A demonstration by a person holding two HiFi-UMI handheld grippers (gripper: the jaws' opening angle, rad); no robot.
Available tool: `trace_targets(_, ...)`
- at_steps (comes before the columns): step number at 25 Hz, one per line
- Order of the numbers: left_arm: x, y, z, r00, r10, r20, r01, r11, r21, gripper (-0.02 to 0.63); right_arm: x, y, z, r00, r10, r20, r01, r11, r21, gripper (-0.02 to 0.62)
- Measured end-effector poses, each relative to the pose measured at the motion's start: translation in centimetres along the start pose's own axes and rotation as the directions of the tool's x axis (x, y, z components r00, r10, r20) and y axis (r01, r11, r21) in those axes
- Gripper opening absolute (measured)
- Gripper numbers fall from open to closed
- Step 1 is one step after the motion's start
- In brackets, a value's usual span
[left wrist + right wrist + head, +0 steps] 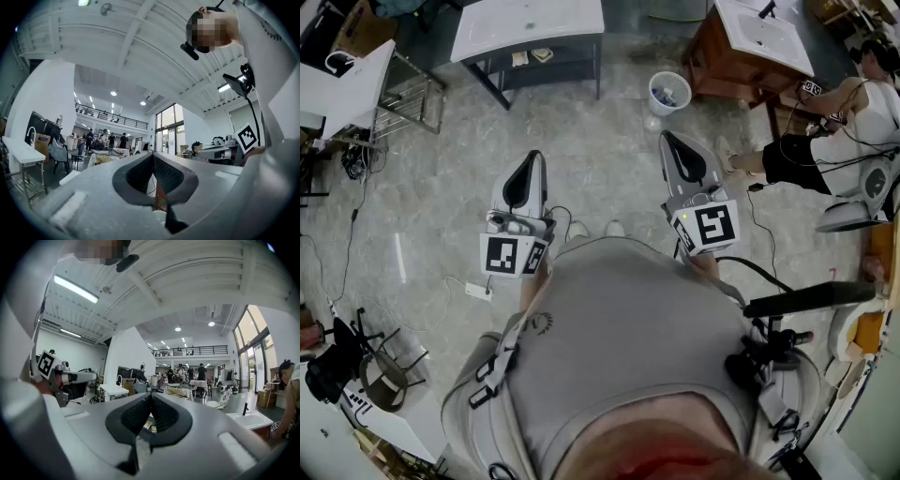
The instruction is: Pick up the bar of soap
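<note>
I cannot make out a bar of soap for certain. Two small pale items (pixel 542 55) lie on the lower shelf of a white-topped table (pixel 528 23) ahead; the same items (pixel 151 424) show small through the right gripper view. My left gripper (pixel 533 157) and right gripper (pixel 668 139) are held at waist height over the grey floor, both pointing forward towards that table. In the left gripper view the jaws (pixel 153 155) meet with nothing between them. The right gripper's jaws (pixel 151 395) are likewise closed on nothing.
A white bucket (pixel 668 92) stands on the floor ahead to the right, beside a wooden vanity with a white sink (pixel 761 37). A person (pixel 830 122) crouches at the right. A white table (pixel 347 80), cables, a power strip (pixel 478 291) and a chair (pixel 382 370) lie to the left.
</note>
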State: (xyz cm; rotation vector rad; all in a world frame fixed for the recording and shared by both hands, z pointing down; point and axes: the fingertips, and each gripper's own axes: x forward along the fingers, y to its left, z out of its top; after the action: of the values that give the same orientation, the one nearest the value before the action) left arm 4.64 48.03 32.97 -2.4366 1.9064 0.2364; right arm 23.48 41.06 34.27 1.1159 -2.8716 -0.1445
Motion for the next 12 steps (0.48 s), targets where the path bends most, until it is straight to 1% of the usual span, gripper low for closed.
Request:
trace_targets(4,0.5,-4.1,0.6,1.0,0.006,-0.027,-0.006,1.0,0.009,0.0,-1.7,-1.4,0.5,0.999,0.039,0.014,-0.039,0.999,-0.004,-0.002)
trace_targets(9,-0.3,-5.3,0.4,0.993,0.094,-0.074,-0.092,0.995,0.027,0.0,-2.4,-4.1,-0.2,0.998,0.056,0.043,-0.058,0.998,0.039,-0.002)
trace_targets(12,-1.4,-5.8,0.7,0.987,0.127,-0.097,-0.122,0.991,0.054,0.0,-2.4,-4.8,-1.3,0.997,0.071,0.042,-0.074,0.993,0.087,-0.002)
